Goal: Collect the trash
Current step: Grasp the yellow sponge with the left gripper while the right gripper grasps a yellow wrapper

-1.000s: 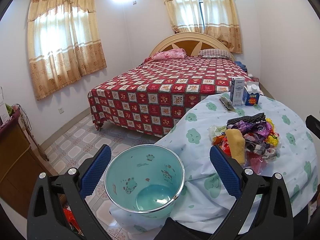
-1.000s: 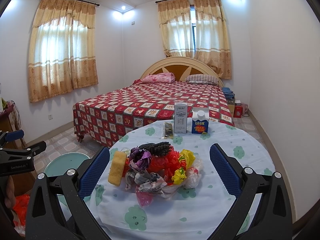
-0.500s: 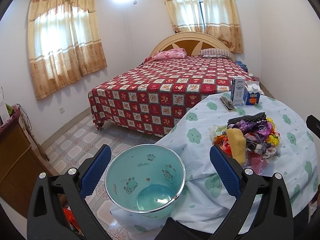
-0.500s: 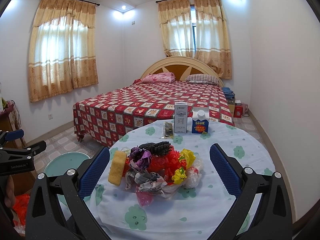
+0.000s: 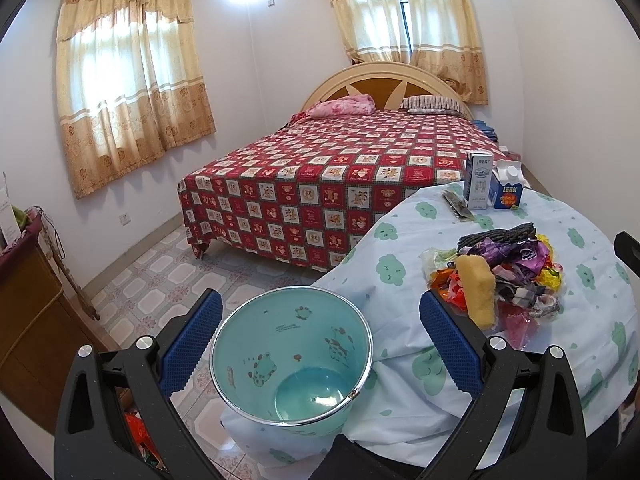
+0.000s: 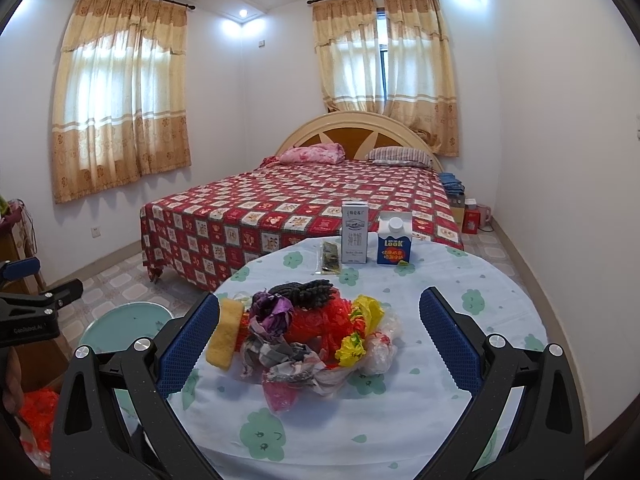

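Observation:
A heap of trash lies on the round table: a yellow sponge, red and yellow plastic bags, purple wrappers, crumpled cloth. It also shows in the left wrist view. A teal bin stands on the floor left of the table, empty inside. My left gripper is open above the bin. My right gripper is open and empty, in front of the heap and apart from it.
A white carton, a blue carton and a dark packet stand at the table's far edge. A bed with a red quilt lies beyond. A wooden cabinet stands at left.

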`<state>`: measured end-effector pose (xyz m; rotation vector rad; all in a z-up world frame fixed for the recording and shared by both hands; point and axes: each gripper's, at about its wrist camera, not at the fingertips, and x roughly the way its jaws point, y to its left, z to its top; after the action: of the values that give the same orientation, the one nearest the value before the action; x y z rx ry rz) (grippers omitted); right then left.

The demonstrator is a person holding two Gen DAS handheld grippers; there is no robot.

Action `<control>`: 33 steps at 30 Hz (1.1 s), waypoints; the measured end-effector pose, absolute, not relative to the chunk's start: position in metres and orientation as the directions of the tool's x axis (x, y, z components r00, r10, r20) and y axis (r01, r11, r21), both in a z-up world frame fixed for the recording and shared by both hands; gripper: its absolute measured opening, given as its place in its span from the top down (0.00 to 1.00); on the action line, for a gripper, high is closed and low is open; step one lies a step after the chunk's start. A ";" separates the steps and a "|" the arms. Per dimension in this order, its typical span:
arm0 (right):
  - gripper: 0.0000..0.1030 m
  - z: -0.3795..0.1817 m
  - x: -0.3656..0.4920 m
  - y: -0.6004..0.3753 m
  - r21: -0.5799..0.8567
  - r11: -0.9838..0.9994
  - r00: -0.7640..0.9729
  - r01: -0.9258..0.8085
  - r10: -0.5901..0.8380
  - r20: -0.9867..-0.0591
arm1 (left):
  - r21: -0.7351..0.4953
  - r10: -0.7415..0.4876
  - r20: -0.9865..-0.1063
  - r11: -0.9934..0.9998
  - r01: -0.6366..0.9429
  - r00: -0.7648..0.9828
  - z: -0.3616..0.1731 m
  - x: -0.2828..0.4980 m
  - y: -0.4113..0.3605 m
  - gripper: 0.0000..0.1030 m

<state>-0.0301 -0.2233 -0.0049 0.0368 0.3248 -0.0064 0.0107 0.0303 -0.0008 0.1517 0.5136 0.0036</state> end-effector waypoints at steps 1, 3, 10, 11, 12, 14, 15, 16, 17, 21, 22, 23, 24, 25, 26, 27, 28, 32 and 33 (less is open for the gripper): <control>0.05 -0.007 -0.028 -0.226 0.034 0.999 0.947 0.020 -0.008 -0.322 | 0.147 0.043 -0.494 0.989 0.034 0.868 -0.003 0.012 0.031 0.06; 0.05 -0.014 -0.025 -0.237 0.037 0.998 0.945 0.052 -0.038 -0.325 | 0.144 0.043 -0.503 0.989 0.035 0.863 -0.007 0.017 0.030 0.06; 0.16 -0.050 -0.010 -0.274 0.000 0.988 0.912 0.152 -0.140 -0.386 | 0.154 0.027 -0.546 0.986 0.068 0.837 -0.036 0.039 -0.003 0.06; 0.20 -0.056 -0.007 -0.279 0.000 0.987 0.904 0.162 -0.148 -0.401 | 0.156 0.018 -0.552 0.984 0.082 0.834 -0.041 0.041 -0.011 0.06; 0.21 -0.063 -0.004 -0.286 0.010 0.985 0.898 0.174 -0.154 -0.412 | 0.163 0.016 -0.553 0.983 0.089 0.833 -0.044 0.043 -0.017 0.06; 0.21 -0.073 0.000 -0.293 0.013 0.981 0.889 0.192 -0.168 -0.426 | 0.168 -0.001 -0.568 0.979 0.117 0.823 -0.052 0.047 -0.032 0.06; 0.21 -0.077 0.002 -0.296 0.011 0.980 0.885 0.199 -0.175 -0.431 | 0.167 -0.013 -0.572 0.977 0.131 0.820 -0.055 0.048 -0.039 0.06; 0.21 -0.080 0.003 -0.296 0.009 0.979 0.883 0.203 -0.179 -0.433 | 0.170 -0.018 -0.571 0.976 0.139 0.821 -0.057 0.050 -0.045 0.06; 0.21 -0.082 0.004 -0.297 0.007 0.978 0.881 0.209 -0.185 -0.435 | 0.172 -0.022 -0.569 0.974 0.145 0.822 -0.059 0.051 -0.051 0.07; 0.21 -0.088 0.008 -0.305 0.018 0.975 0.875 0.221 -0.190 -0.446 | 0.144 -0.068 -0.607 0.971 0.193 0.792 -0.072 0.065 -0.078 0.14; 0.21 -0.090 0.009 -0.306 0.019 0.975 0.873 0.222 -0.190 -0.450 | 0.137 -0.076 -0.615 0.970 0.202 0.785 -0.075 0.068 -0.083 0.17; 0.21 -0.091 0.009 -0.306 0.021 0.975 0.871 0.222 -0.188 -0.454 | 0.133 -0.081 -0.622 0.970 0.206 0.779 -0.078 0.071 -0.086 0.21; 0.20 -0.092 0.010 -0.306 0.024 0.976 0.870 0.218 -0.183 -0.458 | 0.124 -0.089 -0.635 0.969 0.215 0.768 -0.083 0.075 -0.091 0.24; 0.20 -0.093 0.009 -0.305 0.023 0.976 0.869 0.215 -0.181 -0.461 | 0.117 -0.096 -0.646 0.968 0.223 0.757 -0.087 0.078 -0.094 0.29; 0.20 -0.094 0.009 -0.304 0.021 0.977 0.868 0.212 -0.178 -0.464 | 0.108 -0.102 -0.658 0.968 0.228 0.746 -0.090 0.081 -0.095 0.35; 0.20 -0.096 0.010 -0.305 0.023 0.978 0.868 0.209 -0.175 -0.466 | 0.092 -0.120 -0.678 0.965 0.246 0.725 -0.095 0.085 -0.098 0.43; 0.20 -0.097 0.010 -0.305 0.027 0.978 0.867 0.205 -0.169 -0.468 | 0.086 -0.131 -0.688 0.962 0.259 0.714 -0.098 0.087 -0.100 0.63; 0.20 -0.099 0.012 -0.307 0.036 0.980 0.866 0.194 -0.154 -0.475 | 0.063 -0.153 -0.695 0.960 0.271 0.703 -0.099 0.087 -0.100 0.74; 0.20 -0.099 0.013 -0.307 0.040 0.980 0.866 0.193 -0.151 -0.477 | 0.067 -0.156 -0.688 0.959 0.276 0.709 -0.096 0.084 -0.099 0.74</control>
<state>0.0131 -0.3071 -0.0990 0.0869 0.4921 -0.1803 0.0842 -0.0990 -0.0959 0.1694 0.7465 -0.2407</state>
